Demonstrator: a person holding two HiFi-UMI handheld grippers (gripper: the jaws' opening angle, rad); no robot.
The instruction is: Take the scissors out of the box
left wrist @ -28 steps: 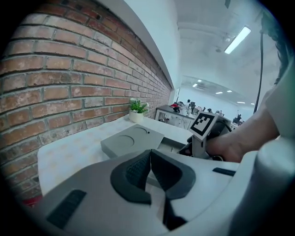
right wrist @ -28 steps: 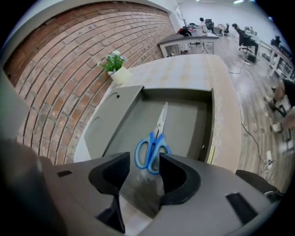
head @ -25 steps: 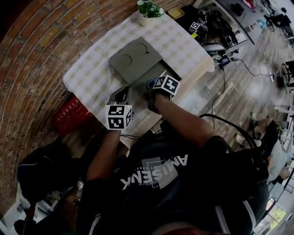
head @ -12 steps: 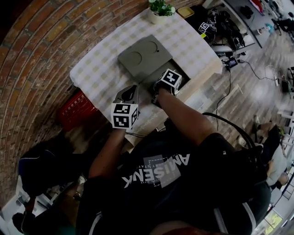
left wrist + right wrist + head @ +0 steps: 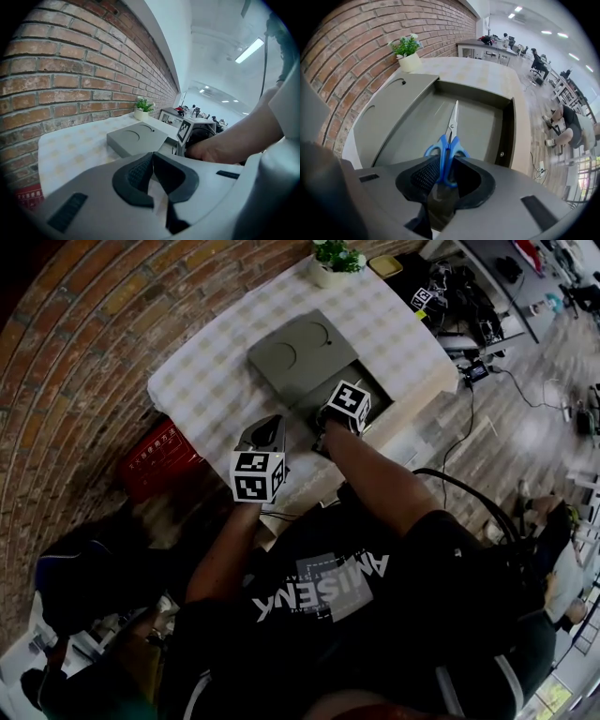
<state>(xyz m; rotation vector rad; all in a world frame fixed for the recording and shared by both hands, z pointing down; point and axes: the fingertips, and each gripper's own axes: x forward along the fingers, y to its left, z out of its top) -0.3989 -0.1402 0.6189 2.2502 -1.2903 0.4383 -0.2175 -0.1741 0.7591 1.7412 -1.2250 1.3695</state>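
The blue-handled scissors [image 5: 451, 133] lie in the open grey box [image 5: 487, 131], blades pointing away from me. My right gripper [image 5: 446, 164] points steeply down into the box; its jaws are closing and both pads press on the blue handles. In the head view the right gripper [image 5: 330, 420] sits over the box [image 5: 379, 397], which hides the scissors. My left gripper [image 5: 266, 433] hovers near the table's front edge, left of the box. Its pads [image 5: 136, 171] meet with nothing between them.
The box's grey lid [image 5: 298, 352] lies flat on the checked tablecloth [image 5: 202, 395] beside the box. A potted plant [image 5: 336, 259] stands at the far end by the brick wall. A red crate [image 5: 155, 460] sits on the floor to the left. Cables lie right of the table.
The right gripper has tipped down into the box, hiding the blue scissor handles in the head view. The left gripper has stayed in place.
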